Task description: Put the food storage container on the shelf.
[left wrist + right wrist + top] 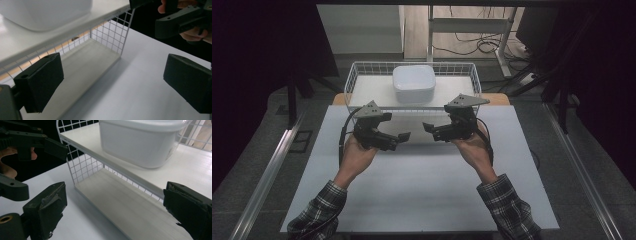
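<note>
both jaws stand wide and empty, left gripper (398, 138) and right gripper (430, 131) at frame centre facing each other, white container (413, 83) on the wire rack (353, 75) above them; likely risk: jaws snagging the mesh

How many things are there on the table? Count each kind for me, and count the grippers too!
White lidded container: 1
White wire rack with shelves: 1
Black grippers: 2, the left gripper and the right gripper, both open and holding nothing
Total: 4
</note>
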`<action>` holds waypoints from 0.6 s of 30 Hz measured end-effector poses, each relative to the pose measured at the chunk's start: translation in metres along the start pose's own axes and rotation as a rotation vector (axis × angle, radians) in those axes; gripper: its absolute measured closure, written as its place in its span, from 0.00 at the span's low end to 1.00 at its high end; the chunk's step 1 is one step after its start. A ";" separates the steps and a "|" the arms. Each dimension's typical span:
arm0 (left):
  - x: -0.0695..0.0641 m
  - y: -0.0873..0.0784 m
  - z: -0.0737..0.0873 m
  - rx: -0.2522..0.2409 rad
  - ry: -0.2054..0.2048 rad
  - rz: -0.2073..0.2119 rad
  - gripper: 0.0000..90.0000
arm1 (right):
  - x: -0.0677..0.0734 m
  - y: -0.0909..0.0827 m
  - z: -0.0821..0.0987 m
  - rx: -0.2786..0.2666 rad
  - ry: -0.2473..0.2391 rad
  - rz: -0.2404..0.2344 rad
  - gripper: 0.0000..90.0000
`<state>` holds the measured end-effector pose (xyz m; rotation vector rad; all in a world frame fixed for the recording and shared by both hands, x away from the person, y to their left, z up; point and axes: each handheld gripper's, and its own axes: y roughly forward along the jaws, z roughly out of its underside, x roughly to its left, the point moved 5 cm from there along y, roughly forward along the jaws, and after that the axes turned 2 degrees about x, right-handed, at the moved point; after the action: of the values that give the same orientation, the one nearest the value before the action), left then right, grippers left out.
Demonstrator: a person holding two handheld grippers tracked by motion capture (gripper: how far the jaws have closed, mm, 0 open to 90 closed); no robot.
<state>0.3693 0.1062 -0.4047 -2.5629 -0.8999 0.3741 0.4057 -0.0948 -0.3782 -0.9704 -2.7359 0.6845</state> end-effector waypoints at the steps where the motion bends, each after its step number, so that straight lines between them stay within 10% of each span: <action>1: -0.001 0.000 0.002 0.001 0.000 0.003 0.03 | 0.001 0.000 0.004 0.003 0.000 -0.004 0.06; 18: -0.007 0.018 0.058 0.036 -0.057 0.027 0.03 | 0.011 0.007 0.042 0.043 -0.017 -0.023 0.06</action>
<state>0.3519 0.1053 -0.4636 -2.5453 -0.8717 0.4688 0.3888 -0.0989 -0.4187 -0.9266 -2.7309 0.7481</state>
